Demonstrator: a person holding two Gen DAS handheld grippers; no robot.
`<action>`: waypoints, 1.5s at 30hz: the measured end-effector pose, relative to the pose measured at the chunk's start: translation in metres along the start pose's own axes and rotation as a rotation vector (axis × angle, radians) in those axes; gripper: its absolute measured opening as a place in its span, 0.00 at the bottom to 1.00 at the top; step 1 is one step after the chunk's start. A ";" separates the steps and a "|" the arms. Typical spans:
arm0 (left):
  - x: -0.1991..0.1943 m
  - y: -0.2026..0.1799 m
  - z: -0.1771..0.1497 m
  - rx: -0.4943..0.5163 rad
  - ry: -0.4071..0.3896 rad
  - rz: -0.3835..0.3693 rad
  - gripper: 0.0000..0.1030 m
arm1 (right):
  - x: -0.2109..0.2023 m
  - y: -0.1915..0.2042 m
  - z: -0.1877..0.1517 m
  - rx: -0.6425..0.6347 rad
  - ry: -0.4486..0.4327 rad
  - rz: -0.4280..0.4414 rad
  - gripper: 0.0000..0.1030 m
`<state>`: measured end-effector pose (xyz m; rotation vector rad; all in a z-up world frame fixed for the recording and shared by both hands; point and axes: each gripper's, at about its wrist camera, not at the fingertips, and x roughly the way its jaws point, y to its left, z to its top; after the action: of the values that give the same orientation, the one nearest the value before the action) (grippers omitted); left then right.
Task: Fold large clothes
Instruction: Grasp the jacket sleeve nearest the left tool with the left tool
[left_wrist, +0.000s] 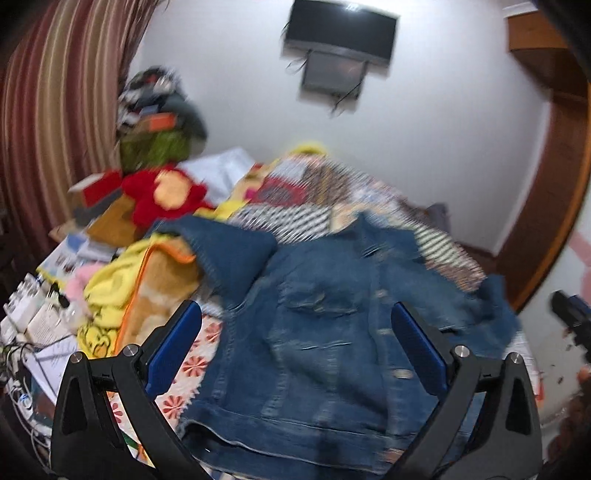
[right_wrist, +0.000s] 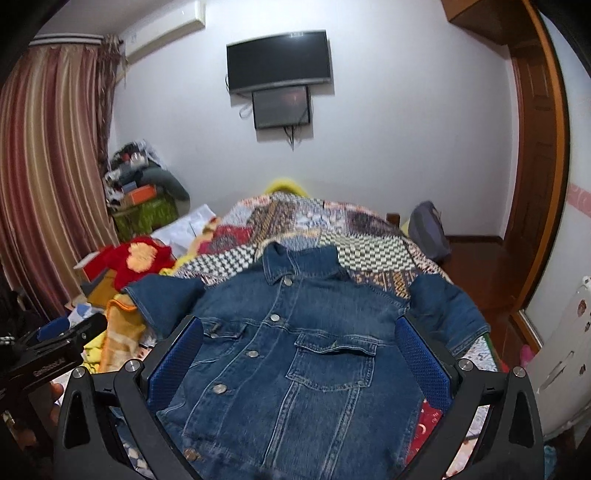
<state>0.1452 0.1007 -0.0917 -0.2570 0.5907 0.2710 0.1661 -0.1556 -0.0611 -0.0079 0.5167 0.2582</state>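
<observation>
A blue denim jacket (right_wrist: 295, 350) lies spread face up on the bed, collar away from me, both short sleeves out to the sides. It also shows in the left wrist view (left_wrist: 321, 332), blurred. My left gripper (left_wrist: 295, 332) is open and empty above the jacket's lower front. My right gripper (right_wrist: 299, 350) is open and empty above the jacket's chest pockets. The left gripper also shows at the left edge of the right wrist view (right_wrist: 48, 350). The right gripper shows at the right edge of the left wrist view (left_wrist: 572, 317).
A patchwork quilt (right_wrist: 332, 229) covers the bed beyond the jacket. A yellow blanket (left_wrist: 110, 291), a red plush toy (left_wrist: 166, 192), boxes and papers crowd the left side. Striped curtains (right_wrist: 48, 184) hang left. A TV (right_wrist: 279, 61) is on the far wall. A wooden door frame (right_wrist: 535, 184) stands right.
</observation>
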 end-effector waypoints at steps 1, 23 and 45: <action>0.013 0.008 0.000 -0.003 0.020 0.016 1.00 | 0.011 0.000 0.002 0.001 0.011 -0.003 1.00; 0.233 0.147 0.081 -0.179 0.401 -0.010 0.97 | 0.259 0.023 0.037 -0.100 0.438 0.147 1.00; 0.256 0.111 0.113 0.047 0.265 0.125 0.10 | 0.281 0.024 0.019 -0.173 0.493 0.144 1.00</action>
<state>0.3709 0.2847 -0.1669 -0.2124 0.8758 0.3460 0.4052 -0.0629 -0.1804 -0.2077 0.9860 0.4457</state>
